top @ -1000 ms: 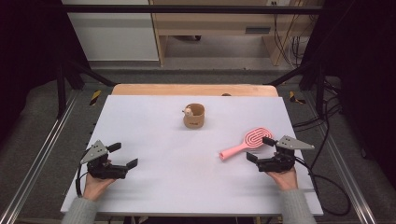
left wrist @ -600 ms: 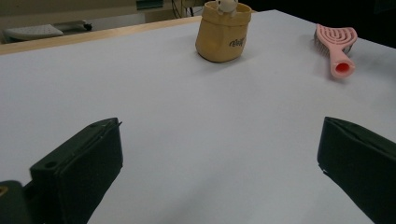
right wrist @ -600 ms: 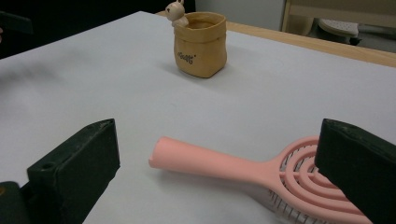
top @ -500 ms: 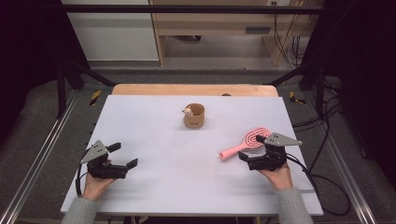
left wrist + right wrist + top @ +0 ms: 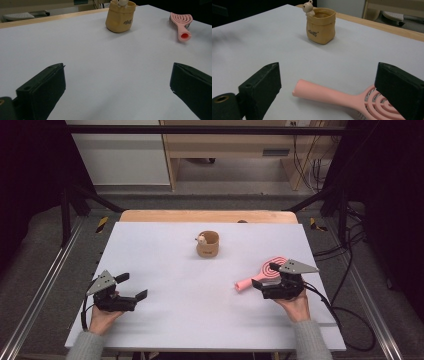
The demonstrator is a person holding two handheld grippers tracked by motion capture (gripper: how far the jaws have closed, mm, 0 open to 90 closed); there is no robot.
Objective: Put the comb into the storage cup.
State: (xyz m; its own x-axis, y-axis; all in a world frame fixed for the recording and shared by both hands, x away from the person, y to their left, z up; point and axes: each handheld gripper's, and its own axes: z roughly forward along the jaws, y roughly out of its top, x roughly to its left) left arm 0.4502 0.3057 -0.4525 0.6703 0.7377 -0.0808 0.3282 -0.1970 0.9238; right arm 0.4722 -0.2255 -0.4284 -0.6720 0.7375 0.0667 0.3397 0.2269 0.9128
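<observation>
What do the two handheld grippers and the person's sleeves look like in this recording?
Both the left gripper and the right gripper are black, each with two blocky black jaws and a grey three-cornered plate on top. A black cable trails from each. A round brass-coloured ring shows at a jaw base in both gripper views. The sleeves are grey.

A small dark word is showing on the side of the tan pot [image 5: 321, 26] in the upper middle of the right gripper view; its letters are too small to be read with certainty. The same mark is appearing on it in the left gripper view, equally unclear.
</observation>
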